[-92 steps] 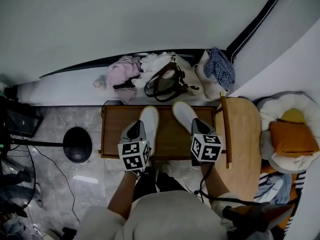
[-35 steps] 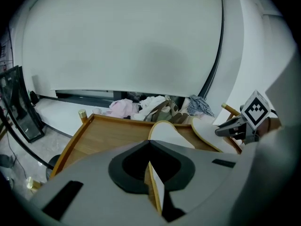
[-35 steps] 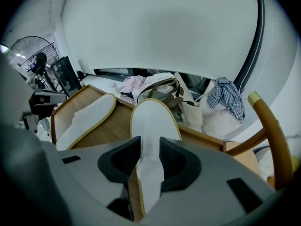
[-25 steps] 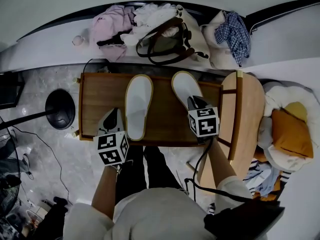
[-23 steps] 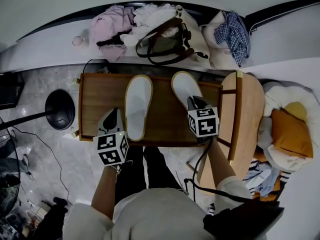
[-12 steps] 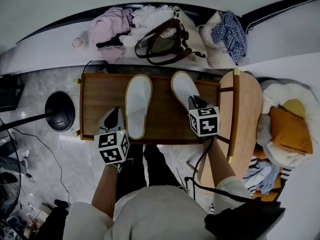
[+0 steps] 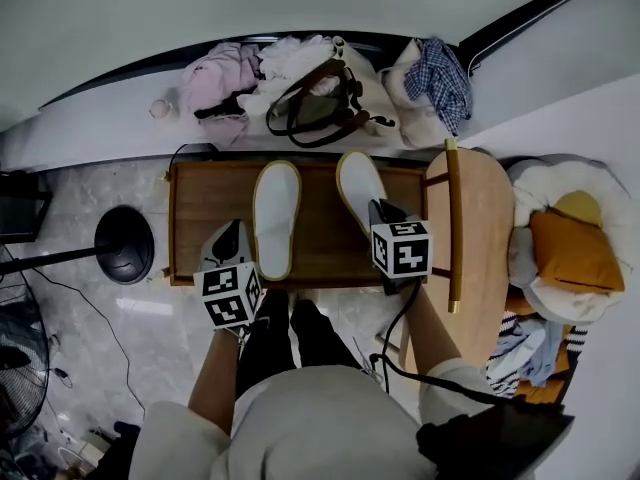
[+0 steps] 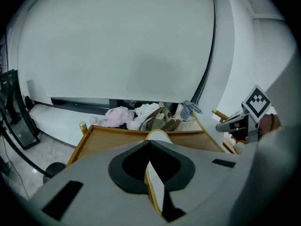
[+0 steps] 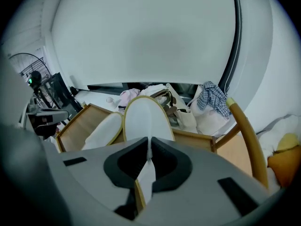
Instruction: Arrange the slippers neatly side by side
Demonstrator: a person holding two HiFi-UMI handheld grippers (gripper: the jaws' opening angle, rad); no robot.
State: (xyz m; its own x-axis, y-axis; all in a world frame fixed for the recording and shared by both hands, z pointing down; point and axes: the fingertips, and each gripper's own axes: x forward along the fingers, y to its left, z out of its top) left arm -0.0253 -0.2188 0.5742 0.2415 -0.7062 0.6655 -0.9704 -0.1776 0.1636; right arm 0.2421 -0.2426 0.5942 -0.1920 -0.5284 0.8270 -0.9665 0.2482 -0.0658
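A: Confirm gripper states.
B: Left gripper [image 8: 149, 142] clamped on left slipper [image 7: 276, 216] heel rim; right gripper [image 9: 149, 141] clamped on right slipper [image 7: 357, 181] heel.
A: Long axes?
B: Straight ahead of each gripper, over tabletop [image 7: 205, 213]; right toe slanted toward left slipper. Recommended: swing right heel inward.

A home: heaped pink and white clothes [image 7: 228, 73] and a brown-strapped handbag [image 7: 320, 110] top centre, orange cushion [image 7: 572, 253] at right.

the left slipper [image 7: 276, 216], white with a tan rim, lies straight on the wooden bench [image 7: 205, 218], toe pointing away. the matching right slipper [image 7: 358, 183] is beside it, apart, its toe angled leftward.
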